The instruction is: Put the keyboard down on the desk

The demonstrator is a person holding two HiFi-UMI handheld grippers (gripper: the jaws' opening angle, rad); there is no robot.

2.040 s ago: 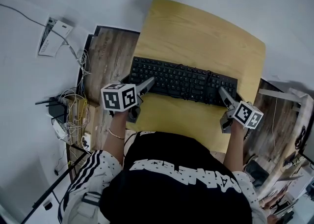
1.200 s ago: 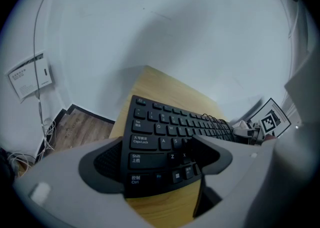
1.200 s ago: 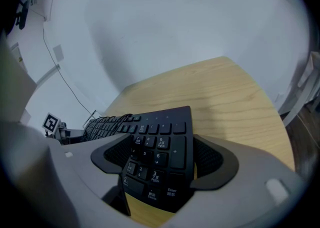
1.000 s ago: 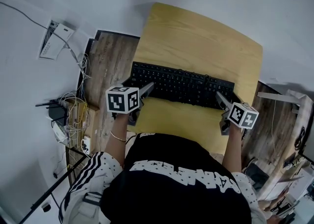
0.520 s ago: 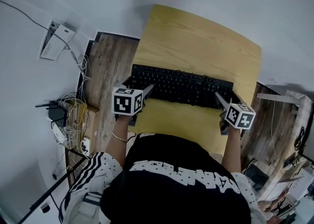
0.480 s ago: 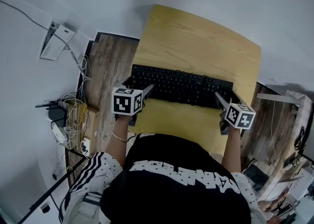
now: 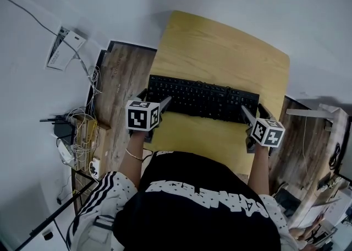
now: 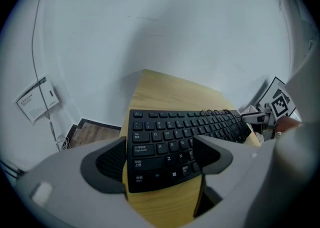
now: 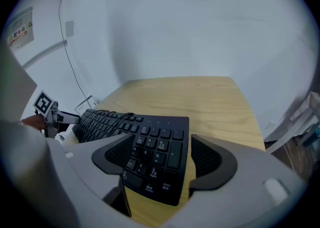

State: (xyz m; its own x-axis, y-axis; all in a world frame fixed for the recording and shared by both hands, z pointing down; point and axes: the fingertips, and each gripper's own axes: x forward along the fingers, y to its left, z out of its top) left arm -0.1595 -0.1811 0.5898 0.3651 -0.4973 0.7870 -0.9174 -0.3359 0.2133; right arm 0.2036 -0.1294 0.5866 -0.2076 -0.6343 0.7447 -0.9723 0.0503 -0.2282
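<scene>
From where I stand the keyboard (image 7: 201,97) looks already down, lying flat across the middle of the wooden desk (image 7: 220,46) with its long side running from 9 o'clock to 3 o'clock. The left gripper (image 8: 160,159) sits at the keyboard's 8 o'clock corner. Its jaws are spread apart, one off the left edge and one over the keys, and neither is pressing on anything. The right gripper (image 9: 160,157) is at the 4 o'clock corner, jaws likewise wide, with the number pad showing in the gap between them. I would judge the job now is a clean letting-go. Both tools should draw straight back toward 6 o'clock, level and together, so that no jaw tip catches a corner and skews the board. The near edge sits close to the desk's front rim, so a snag there could drag it off. A cable (image 9: 116,117) lies looped on the keys near the top row, and the jaws are best kept away from it.
</scene>
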